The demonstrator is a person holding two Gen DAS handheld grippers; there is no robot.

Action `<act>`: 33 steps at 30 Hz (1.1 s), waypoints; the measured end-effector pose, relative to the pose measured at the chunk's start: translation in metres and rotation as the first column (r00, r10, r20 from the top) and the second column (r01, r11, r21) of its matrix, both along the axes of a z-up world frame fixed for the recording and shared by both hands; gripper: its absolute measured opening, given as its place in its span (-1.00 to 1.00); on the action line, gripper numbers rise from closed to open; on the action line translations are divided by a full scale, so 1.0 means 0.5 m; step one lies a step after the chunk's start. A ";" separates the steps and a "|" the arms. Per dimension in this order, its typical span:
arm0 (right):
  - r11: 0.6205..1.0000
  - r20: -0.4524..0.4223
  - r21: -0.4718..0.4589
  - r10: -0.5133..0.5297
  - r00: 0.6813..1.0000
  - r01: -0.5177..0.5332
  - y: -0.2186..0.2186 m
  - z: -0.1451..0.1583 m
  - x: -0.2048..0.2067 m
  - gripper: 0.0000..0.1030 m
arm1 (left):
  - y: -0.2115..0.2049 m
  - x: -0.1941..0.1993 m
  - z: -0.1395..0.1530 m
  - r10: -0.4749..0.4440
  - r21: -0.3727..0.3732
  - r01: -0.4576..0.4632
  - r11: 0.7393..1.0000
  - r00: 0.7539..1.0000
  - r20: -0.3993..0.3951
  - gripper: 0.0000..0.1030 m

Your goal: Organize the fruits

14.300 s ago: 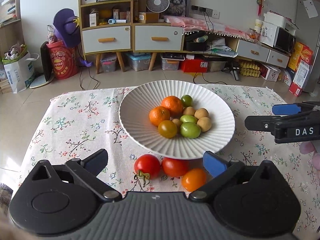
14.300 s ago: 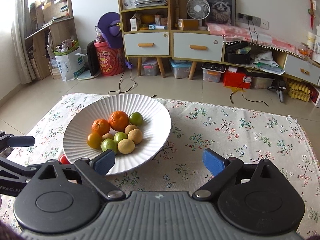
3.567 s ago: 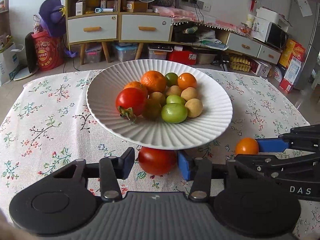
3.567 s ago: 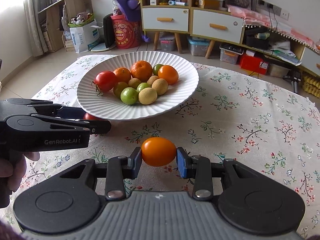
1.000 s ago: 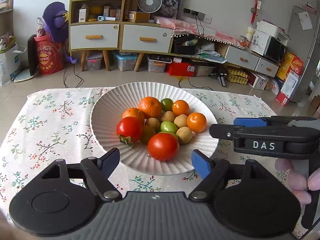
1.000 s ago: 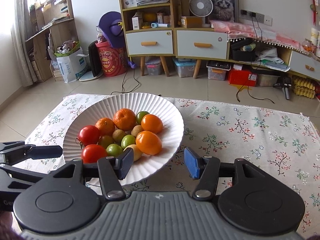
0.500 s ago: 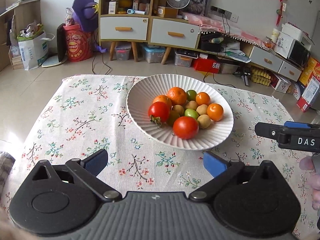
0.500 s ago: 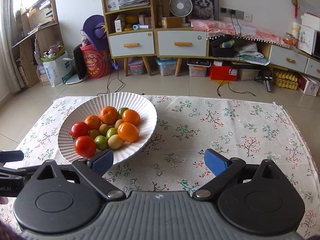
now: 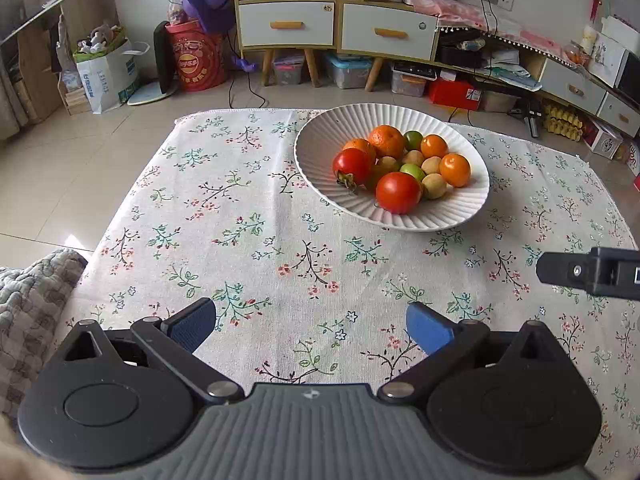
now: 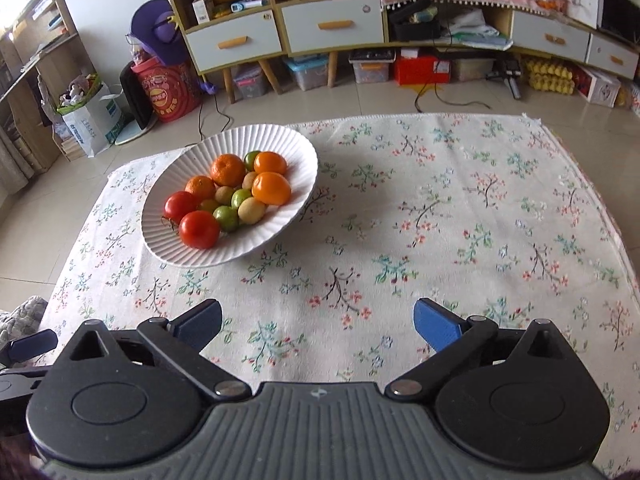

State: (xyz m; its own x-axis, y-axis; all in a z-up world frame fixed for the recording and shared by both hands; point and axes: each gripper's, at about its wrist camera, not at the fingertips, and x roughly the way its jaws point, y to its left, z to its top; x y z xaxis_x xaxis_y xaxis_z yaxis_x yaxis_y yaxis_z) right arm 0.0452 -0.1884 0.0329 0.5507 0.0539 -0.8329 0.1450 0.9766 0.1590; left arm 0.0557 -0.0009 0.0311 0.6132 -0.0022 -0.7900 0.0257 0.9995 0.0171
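A white ribbed plate [image 9: 320, 140] [image 10: 288, 140] on the floral tablecloth holds several fruits: two red tomatoes [image 9: 398, 193] [image 10: 199, 229], oranges [image 9: 455, 169] [image 10: 271, 188], green and yellowish small fruits. My left gripper [image 9: 311, 322] stands open over bare cloth, well short of the plate and to its left, nothing between its blue pads. My right gripper [image 10: 318, 320] is open too, over bare cloth to the right of the plate and nearer than it. The right gripper's black finger [image 9: 588, 274] shows at the left wrist view's right edge.
The floral tablecloth [image 9: 248, 216] [image 10: 460, 216] covers the low table. A grey quilted cloth [image 9: 28, 304] lies at the near left corner. Beyond the table are tiled floor, shelf cabinets [image 9: 332, 24], a red bucket [image 9: 196, 60] and boxes.
Both grippers have drawn back from the plate and tilted further down, so the plate looks smaller and farther. The jaws went from partly open to wide open. Fruits stayed in the plate.
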 end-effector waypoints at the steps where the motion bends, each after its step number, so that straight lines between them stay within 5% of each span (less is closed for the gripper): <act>1: 1.000 -0.002 -0.015 0.010 1.000 -0.010 0.006 0.001 -0.008 0.99 | 0.001 -0.005 0.004 0.003 0.003 -0.003 1.000 1.000 0.003 0.93; 33: 0.994 0.023 -0.089 0.063 0.998 -0.061 0.038 0.012 -0.033 0.99 | 0.022 -0.027 0.015 0.036 0.050 -0.036 0.998 0.999 0.007 0.93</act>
State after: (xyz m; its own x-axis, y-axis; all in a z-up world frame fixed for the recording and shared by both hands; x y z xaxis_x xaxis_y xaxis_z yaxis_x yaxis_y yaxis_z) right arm 0.0289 -0.1692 0.0391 0.5701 0.0158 -0.8214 0.0809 0.9939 0.0752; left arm 0.0421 0.0102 0.0386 0.6172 0.0596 -0.7846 -0.0107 0.9977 0.0674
